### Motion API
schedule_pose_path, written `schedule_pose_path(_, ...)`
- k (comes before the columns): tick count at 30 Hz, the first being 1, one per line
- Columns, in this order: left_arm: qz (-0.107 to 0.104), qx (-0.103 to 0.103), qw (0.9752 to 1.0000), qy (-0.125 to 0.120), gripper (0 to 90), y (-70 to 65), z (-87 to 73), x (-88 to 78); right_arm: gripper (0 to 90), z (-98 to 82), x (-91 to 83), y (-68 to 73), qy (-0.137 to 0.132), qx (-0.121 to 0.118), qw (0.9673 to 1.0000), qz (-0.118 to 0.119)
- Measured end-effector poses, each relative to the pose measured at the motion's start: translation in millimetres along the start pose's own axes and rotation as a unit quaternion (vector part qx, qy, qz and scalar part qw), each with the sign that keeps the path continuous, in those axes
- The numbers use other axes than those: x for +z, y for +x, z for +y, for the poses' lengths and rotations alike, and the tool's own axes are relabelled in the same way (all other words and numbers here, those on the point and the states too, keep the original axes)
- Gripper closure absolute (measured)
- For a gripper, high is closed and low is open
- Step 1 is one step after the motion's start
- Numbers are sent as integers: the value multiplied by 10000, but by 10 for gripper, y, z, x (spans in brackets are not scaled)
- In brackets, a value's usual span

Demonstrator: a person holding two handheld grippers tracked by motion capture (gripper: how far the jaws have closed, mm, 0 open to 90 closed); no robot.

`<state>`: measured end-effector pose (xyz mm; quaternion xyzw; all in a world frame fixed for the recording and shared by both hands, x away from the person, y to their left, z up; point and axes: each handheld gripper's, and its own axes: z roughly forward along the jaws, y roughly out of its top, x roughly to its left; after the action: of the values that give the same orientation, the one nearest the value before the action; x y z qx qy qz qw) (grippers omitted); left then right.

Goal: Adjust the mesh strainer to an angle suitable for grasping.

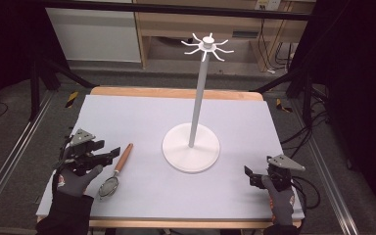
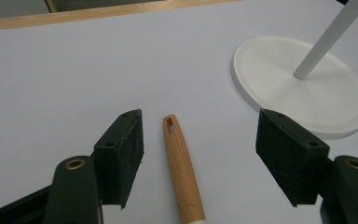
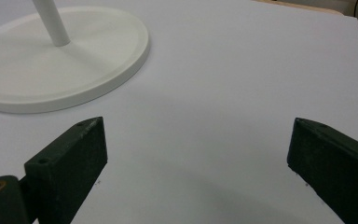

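My left gripper (image 2: 199, 156), jaws spread, straddles the strainer's wooden handle (image 2: 181, 168), which lies near the bench's front-left corner with its long axis running straight ahead between them.

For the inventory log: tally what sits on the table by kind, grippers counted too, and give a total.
Strainer with wooden handle: 1
White hook stand: 1
Handheld grippers: 2, left gripper and right gripper, both open
Total: 4
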<state>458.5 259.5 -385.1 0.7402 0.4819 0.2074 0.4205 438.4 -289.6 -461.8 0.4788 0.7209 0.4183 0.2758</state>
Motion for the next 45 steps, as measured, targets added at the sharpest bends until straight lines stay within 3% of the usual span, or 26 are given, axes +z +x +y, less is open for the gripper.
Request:
schedule_pose_path(10, -92, -13, 9999, 77, 323, -13, 125, 64, 52, 0, 2, 5, 29, 16, 10000, 37)
schedule_pose_path(28, -41, 141, 9975, 692, 351, -21, -4, 364, 54, -15, 32, 34, 130, -75, 9998, 117)
schedule_pose_path(36, 36, 136, 9954, 951, 374, 7, -57, 484, 55, -21, 46, 41, 163, -83, 9997, 131)
schedule_pose_path(45, 73, 248, 9911, 1307, 415, -4, -157, 638, 55, -24, 55, 45, 196, -95, 9996, 165)
